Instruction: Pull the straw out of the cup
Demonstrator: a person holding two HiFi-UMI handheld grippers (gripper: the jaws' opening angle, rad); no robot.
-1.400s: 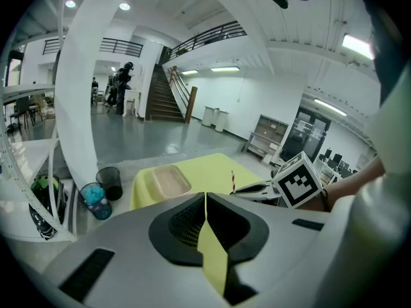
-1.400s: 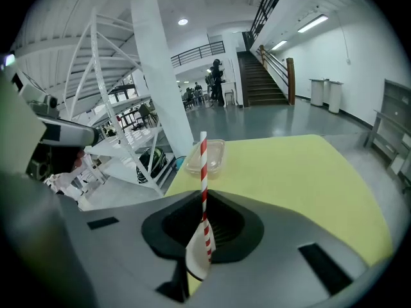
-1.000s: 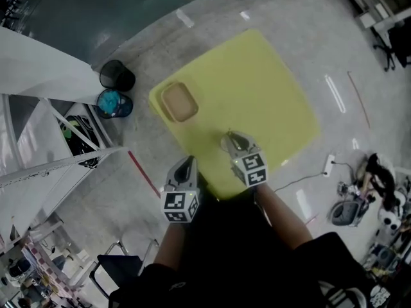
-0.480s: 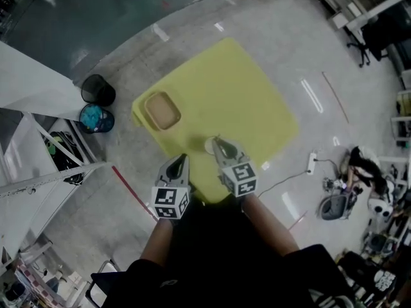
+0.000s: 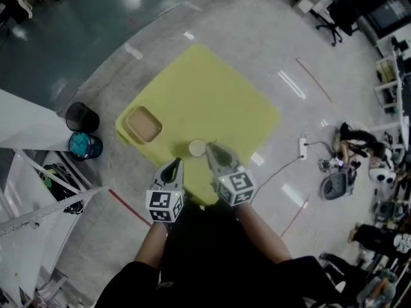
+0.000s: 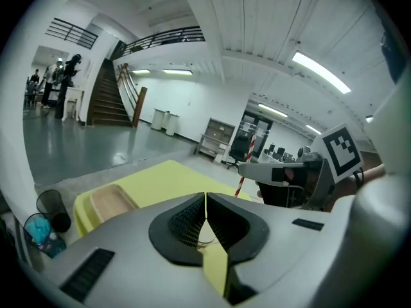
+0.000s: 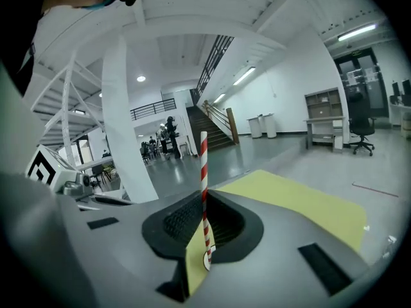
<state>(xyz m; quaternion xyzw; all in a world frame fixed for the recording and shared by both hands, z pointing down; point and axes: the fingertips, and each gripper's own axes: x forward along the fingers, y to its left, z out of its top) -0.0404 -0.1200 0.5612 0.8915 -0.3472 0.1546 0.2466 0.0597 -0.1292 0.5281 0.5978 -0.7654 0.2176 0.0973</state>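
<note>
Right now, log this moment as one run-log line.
left gripper shut, empty | right gripper shut on red-and-white striped straw | pale round cup on yellow surface, beside right gripper | straw clear of cup: cannot tell

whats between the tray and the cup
Nothing: in the head view only bare yellow table separates the tray from the cup.

Matt straw (image 7: 204,172) & tbl (image 5: 212,101), glossy floor (image 5: 64,31)

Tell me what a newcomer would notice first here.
A red-and-white striped straw is clamped in the right gripper. Below spreads a bright yellow table, with a tan tray near its left corner and a pale cup just ahead of the right gripper's tips.
</note>
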